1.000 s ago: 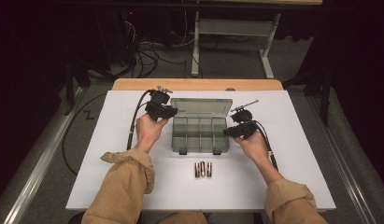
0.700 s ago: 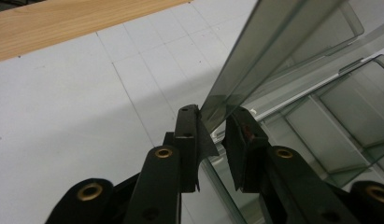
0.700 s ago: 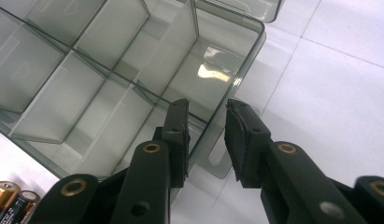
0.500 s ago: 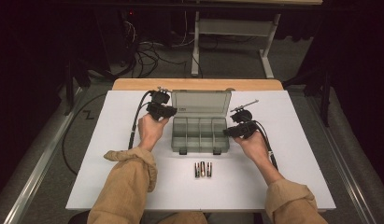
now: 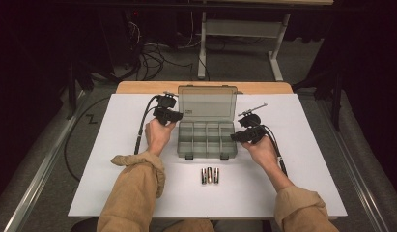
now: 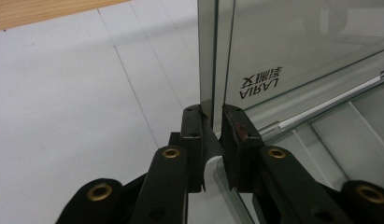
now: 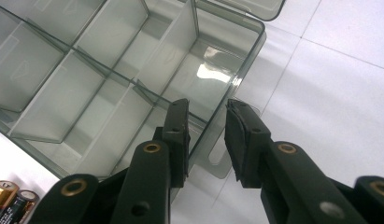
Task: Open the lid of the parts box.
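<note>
At frame centre of the high view, a grey translucent plastic compartment box (image 5: pixel 205 137) lies open. Its upright lid (image 6: pixel 217 56) is straddled by the left gripper (image 6: pixel 212 116), whose jaws have just been closing. The box's side wall sits between the right gripper (image 7: pixel 206 121)'s narrowly parted jaws.

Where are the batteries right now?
In the high view, the batteries lie on the white table, just in front of the open organizer box, between the person's forearms.

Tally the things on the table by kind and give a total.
Box: 1
Batteries: 3
Grippers: 2, left gripper on the upright lid, right gripper astride the box's wall
Total: 6
</note>
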The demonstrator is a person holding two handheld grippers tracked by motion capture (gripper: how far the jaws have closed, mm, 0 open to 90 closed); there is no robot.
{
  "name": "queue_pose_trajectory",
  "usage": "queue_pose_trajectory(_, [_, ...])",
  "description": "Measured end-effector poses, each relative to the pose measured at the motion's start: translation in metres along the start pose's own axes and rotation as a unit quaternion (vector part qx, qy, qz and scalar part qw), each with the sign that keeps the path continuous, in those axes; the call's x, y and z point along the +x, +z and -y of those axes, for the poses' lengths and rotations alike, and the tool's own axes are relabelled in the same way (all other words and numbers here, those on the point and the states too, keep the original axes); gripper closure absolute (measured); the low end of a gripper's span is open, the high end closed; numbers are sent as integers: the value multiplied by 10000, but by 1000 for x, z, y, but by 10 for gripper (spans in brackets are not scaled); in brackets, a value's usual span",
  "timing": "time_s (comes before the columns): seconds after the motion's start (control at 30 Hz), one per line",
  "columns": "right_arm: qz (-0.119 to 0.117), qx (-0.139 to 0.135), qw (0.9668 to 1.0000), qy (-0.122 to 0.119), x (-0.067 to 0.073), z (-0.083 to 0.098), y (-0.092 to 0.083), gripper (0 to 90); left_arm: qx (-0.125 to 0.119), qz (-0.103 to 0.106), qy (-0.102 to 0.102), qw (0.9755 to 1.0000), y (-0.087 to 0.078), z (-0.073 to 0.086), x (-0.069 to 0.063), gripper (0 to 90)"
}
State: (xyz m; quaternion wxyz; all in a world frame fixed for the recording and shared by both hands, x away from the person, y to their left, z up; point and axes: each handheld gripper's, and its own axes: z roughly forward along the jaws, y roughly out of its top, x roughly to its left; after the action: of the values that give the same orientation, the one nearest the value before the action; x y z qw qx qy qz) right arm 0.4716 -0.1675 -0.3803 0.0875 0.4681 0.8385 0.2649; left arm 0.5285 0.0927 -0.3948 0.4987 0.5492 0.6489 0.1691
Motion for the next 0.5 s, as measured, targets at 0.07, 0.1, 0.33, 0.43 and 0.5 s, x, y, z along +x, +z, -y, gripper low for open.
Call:
queue_pose_trajectory(0.07, [3, -2, 10000, -1, 0, 0, 0, 720, 24, -24, -14, 10000, 2, 1, 1, 787])
queue_pose_trajectory(0.1, [6, -3, 10000, 1, 0, 0, 0, 720, 41, -47, -8, 10000, 3, 2, 1, 787])
queue_pose_trajectory(0.33, [4, -5, 10000, 19, 1, 0, 0, 720, 35, -106, -4, 9999, 6, 3, 4, 758])
queue_pose_trajectory(0.43, [5, -8, 10000, 18, 1, 0, 0, 720, 21, -163, -8, 9999, 6, 2, 5, 698])
queue_pose_trajectory(0.5, [10, -12, 10000, 16, 1, 1, 0, 720, 31, -191, 22, 9998, 6, 2, 6, 673])
